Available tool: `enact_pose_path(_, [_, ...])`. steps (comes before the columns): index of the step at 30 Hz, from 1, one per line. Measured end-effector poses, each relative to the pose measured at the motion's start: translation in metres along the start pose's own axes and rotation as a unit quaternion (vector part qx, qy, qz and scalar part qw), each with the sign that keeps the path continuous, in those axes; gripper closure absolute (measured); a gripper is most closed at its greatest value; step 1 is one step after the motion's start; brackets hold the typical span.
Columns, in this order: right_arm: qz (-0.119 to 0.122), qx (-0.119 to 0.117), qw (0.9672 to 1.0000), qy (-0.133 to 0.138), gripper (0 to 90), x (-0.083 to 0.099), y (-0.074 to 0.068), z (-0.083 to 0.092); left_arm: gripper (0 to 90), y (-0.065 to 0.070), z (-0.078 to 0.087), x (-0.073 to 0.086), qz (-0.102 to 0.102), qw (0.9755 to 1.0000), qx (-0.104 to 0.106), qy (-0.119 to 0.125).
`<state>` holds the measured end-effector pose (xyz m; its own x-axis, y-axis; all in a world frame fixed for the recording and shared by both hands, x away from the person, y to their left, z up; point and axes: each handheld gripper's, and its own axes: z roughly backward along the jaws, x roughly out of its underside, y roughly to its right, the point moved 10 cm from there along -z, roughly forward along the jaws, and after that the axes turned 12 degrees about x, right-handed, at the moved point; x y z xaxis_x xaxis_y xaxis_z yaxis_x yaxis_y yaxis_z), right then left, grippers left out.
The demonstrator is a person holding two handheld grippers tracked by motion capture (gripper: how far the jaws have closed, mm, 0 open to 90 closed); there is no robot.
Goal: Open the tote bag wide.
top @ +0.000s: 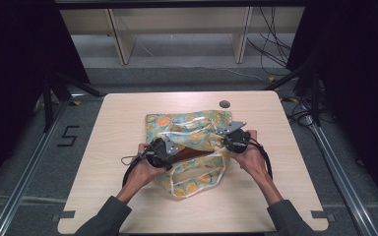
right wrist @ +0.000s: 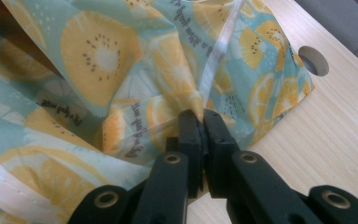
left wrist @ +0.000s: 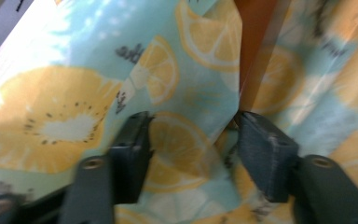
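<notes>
A cloth bag [top: 192,129] printed with lemon slices on pale blue lies in the middle of the wooden table [top: 123,118], its mouth toward the person. My left gripper [top: 171,151] is at the left side of the mouth. In the left gripper view its jaws [left wrist: 193,149] stand apart with a fold of the bag [left wrist: 186,140] between them, not pinched. My right gripper [top: 228,136] is at the bag's right edge. Its jaws [right wrist: 201,120] are shut on a bunched pinch of the fabric [right wrist: 121,60]. A brown inside [top: 193,154] shows through the mouth.
The bag's looped handles [top: 197,186] lie toward the table's near edge. A round cable hole [top: 224,104] sits in the table just behind the bag, and also appears as the hole [right wrist: 313,60] past the fabric. Bare tabletop lies on both sides.
</notes>
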<state>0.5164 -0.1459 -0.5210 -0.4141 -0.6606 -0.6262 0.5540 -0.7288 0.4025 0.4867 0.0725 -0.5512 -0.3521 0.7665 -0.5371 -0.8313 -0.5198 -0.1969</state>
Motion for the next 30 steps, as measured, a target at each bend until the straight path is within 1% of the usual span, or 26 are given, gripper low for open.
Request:
enact_pose_path(1, [-0.003,0.001,1.0000,0.007,86.2,-0.001,0.000,-0.001,49.8,0.000,-0.001,0.001,-0.006,0.9999,0.008,-0.004])
enact_pose_path(2, [-0.001,-0.004,1.0000,0.008,84.7,-0.002,0.000,0.000,57.7,0.001,-0.001,0.001,-0.011,0.9998,0.014,-0.002])
enact_pose_path(4, [-0.014,0.000,0.9998,0.014,81.0,-0.004,0.000,0.003,70.1,0.002,-0.002,0.001,-0.019,0.9995,0.025,0.001])
enact_pose_path(6, [-0.018,-0.015,0.9995,0.022,76.0,-0.008,-0.001,0.013,79.5,0.002,0.000,0.002,-0.021,0.9993,0.029,0.007])
enact_pose_path(7, [-0.027,-0.021,0.9991,0.025,73.3,-0.011,-0.003,0.019,84.0,0.002,0.001,0.002,-0.020,0.9994,0.029,0.008])
enact_pose_path(9, [-0.033,-0.046,0.9974,0.044,69.9,-0.016,-0.009,0.033,88.1,0.000,0.007,0.002,-0.018,0.9992,0.030,0.017])
enact_pose_path(10, [-0.037,-0.058,0.9961,0.054,67.7,-0.019,-0.013,0.041,89.1,-0.001,0.008,0.000,-0.011,0.9989,0.033,0.031])
enact_pose_path(11, [-0.038,-0.078,0.9940,0.066,64.7,-0.023,-0.019,0.050,89.3,-0.002,0.011,-0.001,-0.006,0.9986,0.037,0.037])
enact_pose_path(12, [-0.036,-0.103,0.9911,0.076,62.7,-0.025,-0.026,0.058,89.4,-0.002,0.014,-0.002,-0.005,0.9983,0.042,0.040])
enact_pose_path(14, [-0.030,-0.147,0.9841,0.095,60.1,-0.028,-0.042,0.074,89.5,-0.005,0.019,-0.004,-0.002,0.9982,0.040,0.045])
enact_pose_path(15, [-0.029,-0.166,0.9807,0.099,58.0,-0.029,-0.051,0.079,89.5,-0.004,0.020,-0.006,-0.001,0.9978,0.043,0.050])
enact_pose_path(16, [-0.023,-0.180,0.9788,0.096,56.5,-0.028,-0.058,0.082,89.5,-0.005,0.023,-0.008,-0.003,0.9977,0.044,0.052])
enact_pose_path(17, [-0.011,-0.196,0.9759,0.095,54.5,-0.026,-0.072,0.084,89.6,-0.004,0.023,-0.009,0.006,0.9972,0.046,0.059])
enact_pose_path(18, [0.002,-0.197,0.9758,0.094,52.9,-0.025,-0.077,0.083,89.5,-0.003,0.026,-0.010,0.004,0.9968,0.053,0.060])
enact_pose_path(19, [0.012,-0.201,0.9752,0.092,51.4,-0.024,-0.088,0.079,89.6,-0.001,0.027,-0.012,0.006,0.9961,0.060,0.065])
enact_pose_path(20, [0.022,-0.201,0.9759,0.081,51.3,-0.021,-0.095,0.075,89.6,0.000,0.027,-0.013,0.009,0.9956,0.064,0.068])
enact_pose_path(21, [0.032,-0.199,0.9764,0.078,51.4,-0.020,-0.098,0.071,89.6,0.000,0.029,-0.013,0.010,0.9950,0.068,0.072])
enact_pose_path(22, [0.039,-0.197,0.9770,0.070,52.9,-0.018,-0.103,0.066,89.6,0.000,0.030,-0.014,0.011,0.9947,0.070,0.074])
enact_pose_path(23, [0.051,-0.197,0.9780,0.045,63.1,-0.012,-0.107,0.060,89.6,0.000,0.031,-0.014,0.011,0.9942,0.076,0.075])
enact_pose_path(24, [0.063,-0.195,0.9780,0.039,70.3,-0.009,-0.109,0.055,89.6,-0.001,0.032,-0.014,0.011,0.9944,0.073,0.075])
enact_pose_path(25, [0.073,-0.194,0.9780,0.027,78.8,-0.004,-0.111,0.051,89.6,-0.001,0.033,-0.014,0.014,0.9938,0.078,0.079])
enact_pose_path(26, [0.084,-0.197,0.9766,0.017,85.5,0.001,-0.112,0.048,89.7,0.000,0.035,-0.014,0.020,0.9928,0.084,0.083])
enact_pose_path(27, [0.101,-0.199,0.9746,0.014,89.1,0.006,-0.111,0.046,89.7,0.000,0.036,-0.013,0.019,0.9926,0.088,0.082])
enact_pose_path(28, [0.101,-0.204,0.9736,0.011,89.9,0.009,-0.112,0.047,89.7,0.000,0.038,-0.012,0.019,0.9923,0.090,0.084])
enact_pose_path(29, [0.110,-0.204,0.9727,0.010,90.0,0.013,-0.110,0.047,89.7,0.001,0.043,-0.011,0.017,0.9916,0.095,0.086])
enact_pose_path(30, [0.098,-0.233,0.9674,0.006,90.0,0.020,-0.117,0.059,89.7,0.002,0.045,-0.010,0.018,0.9908,0.100,0.090])
